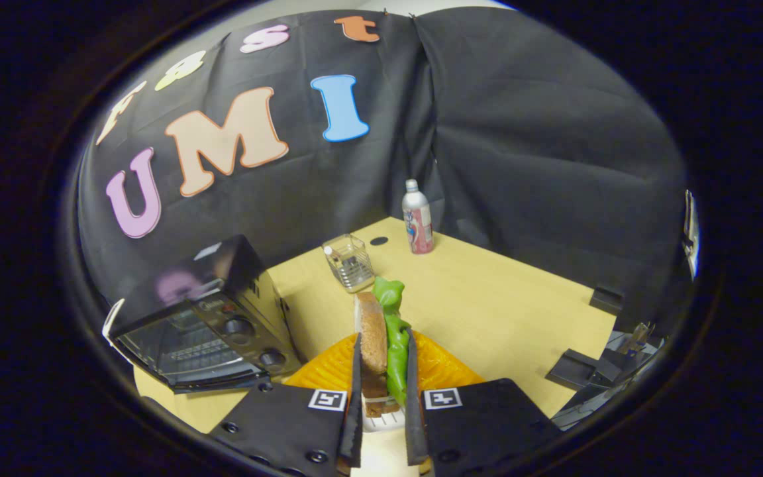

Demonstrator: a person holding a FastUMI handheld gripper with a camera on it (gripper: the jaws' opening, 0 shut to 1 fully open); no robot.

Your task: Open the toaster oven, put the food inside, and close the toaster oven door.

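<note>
Sandwich (381,338) clamped between the gripper (383,371) fingers (356,391), standing on edge. Brown bread slice on one side, green lettuce-like layer on the other, each pressed by a finger pad. Green leaf sticking up past the bread, above the fingertips. Bottom of the sandwich hidden between the fingers; cannot tell whether touching anything underneath.

Orange plate (444,368) directly behind and below the sandwich, ribbed surface, showing on both sides of the fingers. Resting on the light wooden table (507,311).

Toaster oven (212,324) off to one side of the fingers, close to the plate edge but apart from it. Black body, glass door facing forward with a wire rack visible through it, two knobs on the panel beside the door. Door looks closed, glass flush with the front. Reflections on the top of the housing.

Beyond the fingertips, further back on the table: small clear container (350,262), boxy, something metallic-looking inside, contents unclear. Behind that, near the table's far corner, a bottle (417,222) with a silver cap and a red-and-white label, upright. Small dark round spot (379,240) on the tabletop between container and bottle.

On the side opposite the oven, at the table edge: dark grey flat brackets or plates (580,371), exact nature unclear.
</note>
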